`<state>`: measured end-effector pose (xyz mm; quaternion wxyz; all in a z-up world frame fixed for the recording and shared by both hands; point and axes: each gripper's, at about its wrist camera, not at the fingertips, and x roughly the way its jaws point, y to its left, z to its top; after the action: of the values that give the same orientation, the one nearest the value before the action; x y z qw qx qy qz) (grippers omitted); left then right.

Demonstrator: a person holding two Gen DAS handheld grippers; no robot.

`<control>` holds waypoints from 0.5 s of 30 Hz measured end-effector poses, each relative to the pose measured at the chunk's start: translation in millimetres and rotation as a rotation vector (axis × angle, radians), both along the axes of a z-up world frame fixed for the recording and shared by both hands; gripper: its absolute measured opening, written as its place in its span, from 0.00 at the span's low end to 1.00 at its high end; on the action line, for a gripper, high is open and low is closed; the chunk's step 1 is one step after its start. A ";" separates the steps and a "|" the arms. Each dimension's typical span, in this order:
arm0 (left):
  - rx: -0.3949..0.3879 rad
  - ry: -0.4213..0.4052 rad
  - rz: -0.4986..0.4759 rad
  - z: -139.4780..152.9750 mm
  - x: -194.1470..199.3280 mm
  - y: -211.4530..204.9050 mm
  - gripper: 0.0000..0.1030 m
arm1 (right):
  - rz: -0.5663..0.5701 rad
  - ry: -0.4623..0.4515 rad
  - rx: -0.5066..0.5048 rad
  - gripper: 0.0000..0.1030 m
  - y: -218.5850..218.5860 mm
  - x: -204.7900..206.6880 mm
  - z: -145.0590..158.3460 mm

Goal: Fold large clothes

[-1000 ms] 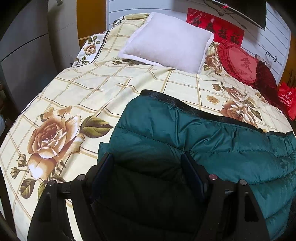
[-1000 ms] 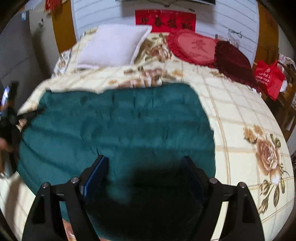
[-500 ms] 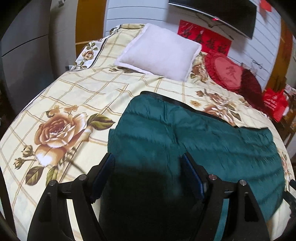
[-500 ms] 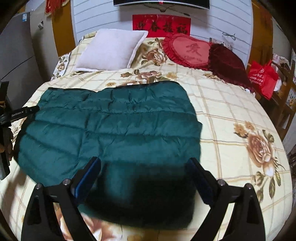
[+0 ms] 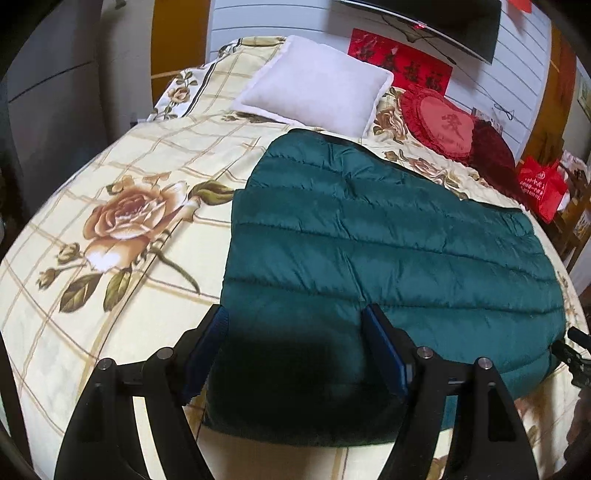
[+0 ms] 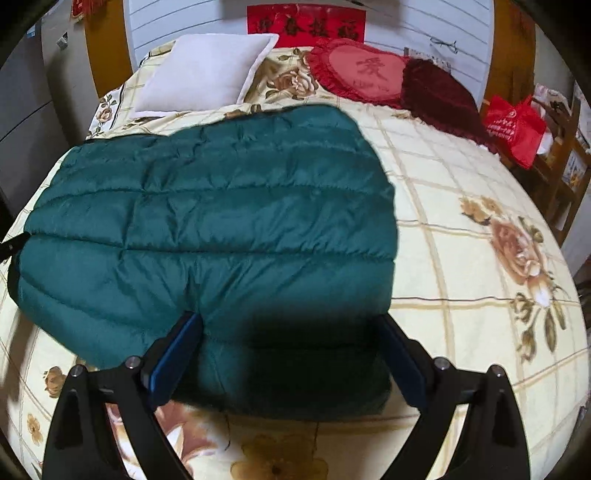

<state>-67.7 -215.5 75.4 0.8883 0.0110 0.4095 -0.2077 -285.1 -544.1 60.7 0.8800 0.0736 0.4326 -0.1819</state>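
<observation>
I saw a red banner (image 6: 306, 25) on the wall with four dark Chinese signs, too blurry for me to read. The red heart pillow (image 6: 364, 72) had one big sign stitched on it

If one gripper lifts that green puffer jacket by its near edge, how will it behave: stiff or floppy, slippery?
The green quilted jacket looks puffy and soft, so it would probably sag and drape rather than hold shape. Its shell has a slight sheen, so it may slip between jaws. It looks bulky yet probably light, and the folded layers lying on the floral bedspread could spring open.
</observation>
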 end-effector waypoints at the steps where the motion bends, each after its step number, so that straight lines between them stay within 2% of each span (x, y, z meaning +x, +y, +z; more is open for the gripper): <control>1: -0.005 0.001 0.000 0.7 -1.3 1.1 0.77 | 0.007 -0.007 -0.014 0.93 2.9 -4.1 4.9; 4: -0.010 -0.001 0.000 0.1 -6.0 1.7 0.77 | 0.032 -0.036 -0.063 0.93 13.1 -14.4 20.2; 8: 0.005 -0.014 -0.002 -4.2 -9.5 -1.8 0.77 | 0.052 -0.062 -0.059 0.93 20.2 -11.8 26.4; 15: 0.017 -0.027 -0.013 -10.6 -9.2 -4.7 0.77 | 0.028 0.004 -0.015 0.93 9.4 9.6 -11.6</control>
<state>-76.9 -220.3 64.9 0.8922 0.0240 0.3992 -0.2100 -275.5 -534.7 49.1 0.8821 0.0607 0.4340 -0.1730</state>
